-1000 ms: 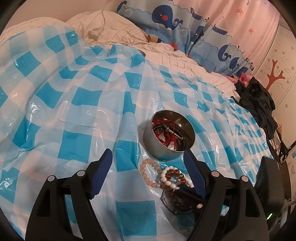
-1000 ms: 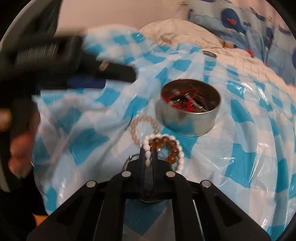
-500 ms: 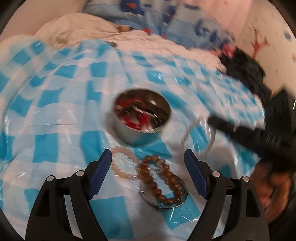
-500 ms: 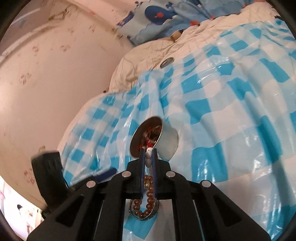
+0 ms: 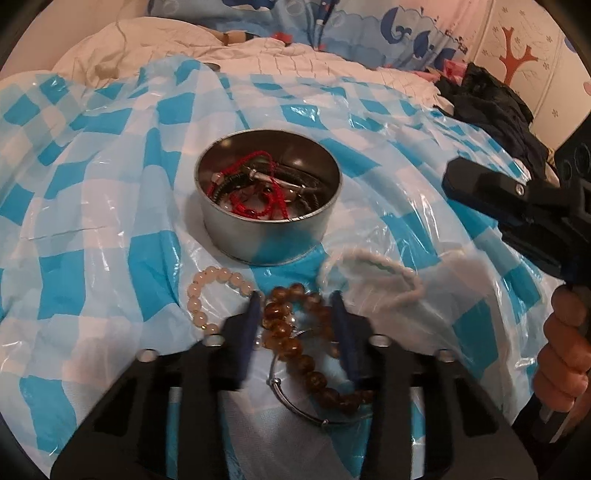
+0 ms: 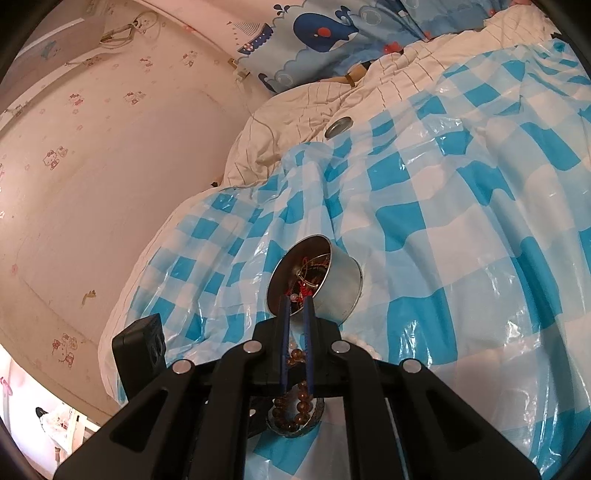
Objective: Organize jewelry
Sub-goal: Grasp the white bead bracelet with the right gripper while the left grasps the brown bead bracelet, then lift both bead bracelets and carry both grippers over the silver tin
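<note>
A round metal tin holding red cord and dark jewelry sits on the blue-checked plastic sheet; it also shows in the right wrist view. In front of it lie a pale pink bead bracelet, an amber bead bracelet, a silver bangle and a blurred white bead bracelet. My left gripper is partly open, its fingers either side of the amber bracelet. My right gripper is slightly open and empty above the tin; it shows at right in the left wrist view.
A cream quilt and whale-print curtain lie behind the sheet. Dark clothes are heaped at far right. A small metal lid rests at the sheet's far edge. A pink wall stands left.
My right gripper lifted the white bracelet, swung over the tin and let go; the bracelet now shows blurred beside the tin. My left gripper moved in and narrowed around the amber bracelet.
</note>
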`<state>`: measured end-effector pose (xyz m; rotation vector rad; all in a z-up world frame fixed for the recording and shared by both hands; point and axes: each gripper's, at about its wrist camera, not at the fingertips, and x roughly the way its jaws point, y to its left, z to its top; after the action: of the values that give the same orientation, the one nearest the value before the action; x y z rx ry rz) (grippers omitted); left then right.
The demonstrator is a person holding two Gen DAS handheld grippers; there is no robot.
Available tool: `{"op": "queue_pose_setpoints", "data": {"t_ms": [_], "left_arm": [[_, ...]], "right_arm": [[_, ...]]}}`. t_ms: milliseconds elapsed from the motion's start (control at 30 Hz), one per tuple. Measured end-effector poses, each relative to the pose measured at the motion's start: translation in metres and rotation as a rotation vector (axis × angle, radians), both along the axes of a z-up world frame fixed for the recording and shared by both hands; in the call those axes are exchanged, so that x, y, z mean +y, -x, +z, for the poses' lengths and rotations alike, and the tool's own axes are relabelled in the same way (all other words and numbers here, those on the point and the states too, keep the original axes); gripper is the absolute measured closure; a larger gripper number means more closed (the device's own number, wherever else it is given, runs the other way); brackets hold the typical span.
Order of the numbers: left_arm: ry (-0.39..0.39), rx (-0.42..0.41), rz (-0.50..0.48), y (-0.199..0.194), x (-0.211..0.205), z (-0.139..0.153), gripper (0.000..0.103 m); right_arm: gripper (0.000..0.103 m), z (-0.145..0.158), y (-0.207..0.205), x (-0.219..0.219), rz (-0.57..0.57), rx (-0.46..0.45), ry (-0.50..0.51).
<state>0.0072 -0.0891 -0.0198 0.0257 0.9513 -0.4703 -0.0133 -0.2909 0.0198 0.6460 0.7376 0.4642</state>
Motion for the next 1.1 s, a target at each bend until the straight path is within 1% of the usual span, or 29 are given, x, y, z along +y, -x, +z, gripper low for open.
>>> {"op": "queue_pose_setpoints", "data": {"t_ms": [33, 67, 100, 200, 233, 300, 333, 367, 400, 433, 533, 600, 633, 667, 733, 800, 833, 900, 967, 1033, 1100], "left_arm": [[-0.003, -0.001, -0.003, 0.000, 0.000, 0.000, 0.082], [-0.009, -0.003, -0.004, 0.001, 0.000, 0.001, 0.092], [-0.021, -0.005, -0.008, 0.001, 0.000, 0.002, 0.093], [-0.006, 0.010, -0.013, 0.001, 0.003, 0.002, 0.093], [-0.006, 0.010, -0.013, 0.001, 0.003, 0.003, 0.093], [0.002, 0.009, -0.012, 0.001, 0.005, 0.005, 0.093], [0.009, 0.008, -0.010, 0.000, 0.006, 0.006, 0.093], [0.015, 0.007, -0.008, 0.000, 0.007, 0.007, 0.093], [0.020, 0.004, -0.005, 0.000, 0.009, 0.009, 0.093], [0.024, 0.002, -0.002, 0.000, 0.010, 0.011, 0.093], [0.029, -0.002, 0.006, -0.001, 0.013, 0.014, 0.093], [0.031, 0.002, 0.008, -0.001, 0.014, 0.013, 0.093], [0.032, 0.002, 0.008, -0.001, 0.014, 0.014, 0.093], [0.036, 0.001, 0.008, -0.001, 0.015, 0.015, 0.093], [0.052, 0.001, 0.006, -0.002, 0.017, 0.016, 0.093], [0.083, 0.003, 0.005, -0.002, 0.020, 0.020, 0.093], [0.097, 0.002, 0.004, -0.002, 0.021, 0.022, 0.093], [0.138, 0.006, 0.000, -0.002, 0.025, 0.028, 0.093], [0.155, 0.001, -0.003, -0.001, 0.027, 0.033, 0.093], [0.168, -0.007, -0.006, -0.001, 0.027, 0.038, 0.093], [0.169, -0.015, -0.007, 0.000, 0.026, 0.042, 0.093]], "right_arm": [[0.095, 0.000, 0.000, 0.000, 0.000, 0.002, 0.001], [0.095, 0.000, 0.000, 0.000, -0.001, 0.003, 0.002], [0.095, -0.001, -0.001, 0.001, 0.000, 0.005, 0.004], [0.095, -0.004, -0.003, 0.005, 0.015, 0.028, 0.034], [0.095, -0.005, -0.004, 0.009, 0.020, 0.041, 0.067], [0.095, -0.009, -0.006, 0.022, 0.031, 0.072, 0.208], [0.092, -0.012, -0.007, 0.028, 0.036, 0.088, 0.275], [0.079, -0.016, -0.008, 0.034, 0.038, 0.105, 0.338], [0.071, -0.021, -0.009, 0.038, 0.037, 0.115, 0.381], [0.067, -0.026, -0.009, 0.044, 0.040, 0.128, 0.442], [0.067, -0.040, -0.011, 0.054, 0.086, 0.158, 0.502], [0.078, -0.042, -0.008, 0.062, 0.097, 0.145, 0.589], [0.093, -0.042, -0.008, 0.063, 0.104, 0.140, 0.600], [0.095, -0.041, -0.007, 0.062, 0.111, 0.137, 0.579], [0.095, -0.038, -0.006, 0.058, 0.101, 0.121, 0.549], [0.095, -0.031, -0.005, 0.048, 0.085, 0.108, 0.456], [0.095, -0.027, -0.004, 0.040, 0.075, 0.089, 0.397], [0.095, -0.019, -0.003, 0.032, 0.063, 0.058, 0.311], [0.095, -0.009, -0.001, 0.026, 0.055, 0.016, 0.234], [0.095, -0.001, 0.003, 0.021, 0.044, -0.022, 0.180], [0.095, 0.004, 0.002, 0.020, 0.031, -0.033, 0.167]]}}
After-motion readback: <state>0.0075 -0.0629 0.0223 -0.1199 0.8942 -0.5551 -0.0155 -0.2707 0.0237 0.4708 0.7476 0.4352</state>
